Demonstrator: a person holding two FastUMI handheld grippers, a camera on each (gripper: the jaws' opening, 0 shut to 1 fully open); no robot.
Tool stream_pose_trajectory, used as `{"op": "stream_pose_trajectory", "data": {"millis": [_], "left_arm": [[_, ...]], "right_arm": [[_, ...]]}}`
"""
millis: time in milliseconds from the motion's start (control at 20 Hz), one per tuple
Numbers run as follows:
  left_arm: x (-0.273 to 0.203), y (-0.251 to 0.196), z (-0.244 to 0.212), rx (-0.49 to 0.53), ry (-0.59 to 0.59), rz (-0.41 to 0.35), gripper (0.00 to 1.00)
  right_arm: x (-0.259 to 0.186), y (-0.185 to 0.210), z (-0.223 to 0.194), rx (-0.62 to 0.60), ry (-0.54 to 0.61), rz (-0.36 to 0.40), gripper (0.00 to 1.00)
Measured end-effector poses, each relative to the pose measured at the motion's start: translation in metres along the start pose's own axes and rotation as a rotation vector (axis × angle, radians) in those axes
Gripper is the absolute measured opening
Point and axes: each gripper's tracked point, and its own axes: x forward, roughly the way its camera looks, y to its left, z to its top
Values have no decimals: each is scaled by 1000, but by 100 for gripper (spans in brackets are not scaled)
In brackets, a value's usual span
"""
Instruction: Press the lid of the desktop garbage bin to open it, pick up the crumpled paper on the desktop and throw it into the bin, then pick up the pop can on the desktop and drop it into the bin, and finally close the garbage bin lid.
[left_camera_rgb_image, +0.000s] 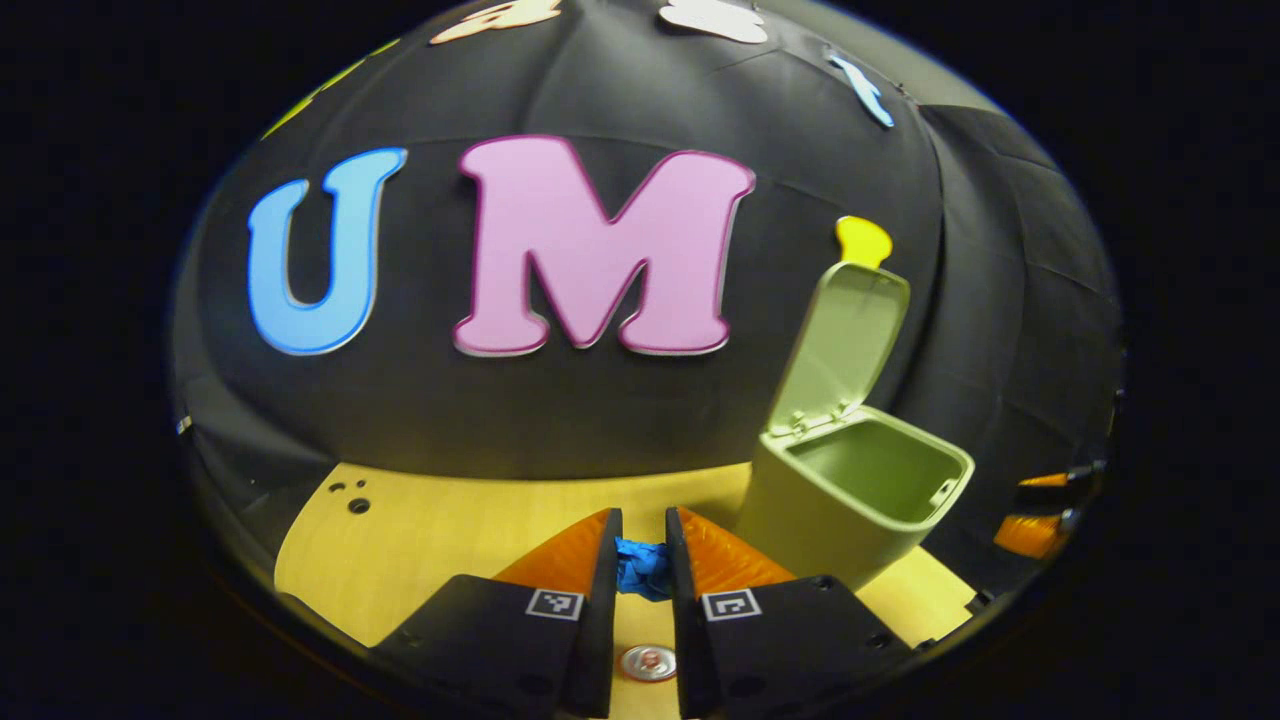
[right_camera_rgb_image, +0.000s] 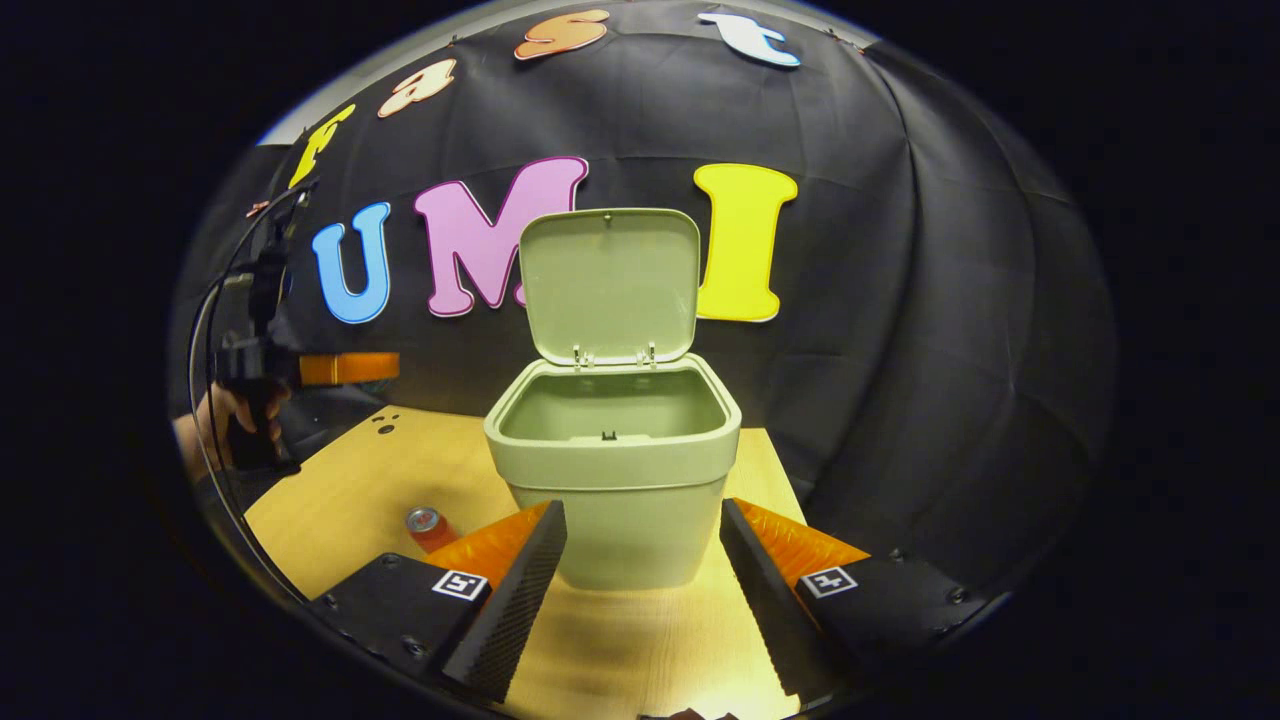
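Crumpled paper (left_camera_rgb_image: 642, 566) sits pinched between the left gripper (left_camera_rgb_image: 641, 572) fingers, bin (left_camera_rgb_image: 850, 495) open ahead to its right; a loose pinch or short swing risks dropping it outside the rim; right gripper (right_camera_rgb_image: 640, 590) spread, idle.

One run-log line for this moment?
lid: pale green bin lid up | left gripper: shut on blue crumpled paper, beside pale green plastic bin | right gripper: open | red pop can: on table

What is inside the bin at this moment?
The bin stands open, lid up. Only bare inner walls show inside; its bottom is hidden by the rim, so contents cannot be ruled out.
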Motion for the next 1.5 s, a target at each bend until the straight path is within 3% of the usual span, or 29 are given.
{"op": "stream_pose_trajectory", "data": {"millis": [200,350,500,700,900,1100,1300,1500], "left_arm": [[27,-90,32,76,-46,-165,29],[54,-140,26,118,-39,-257,29],[73,-176,13,121,-7,-308,29],[92,-189,-4,145,32,-313,32],[92,-184,-6,120,24,-285,54],[74,-156,5,95,-17,-247,99],[23,-100,17,75,-71,-177,98],[-42,-20,-2,80,-67,-64,98]], "right_arm": [[-8,-9,-15,51,23,-7,97],[-13,-20,-21,76,27,-27,97],[-16,-33,-22,97,27,-49,97],[-17,-47,-26,129,35,-73,99],[-16,-50,-30,153,51,-77,99],[-15,-35,-25,156,46,-62,99],[-12,1,-19,146,49,-23,99],[-12,58,-20,107,61,46,99]]}}
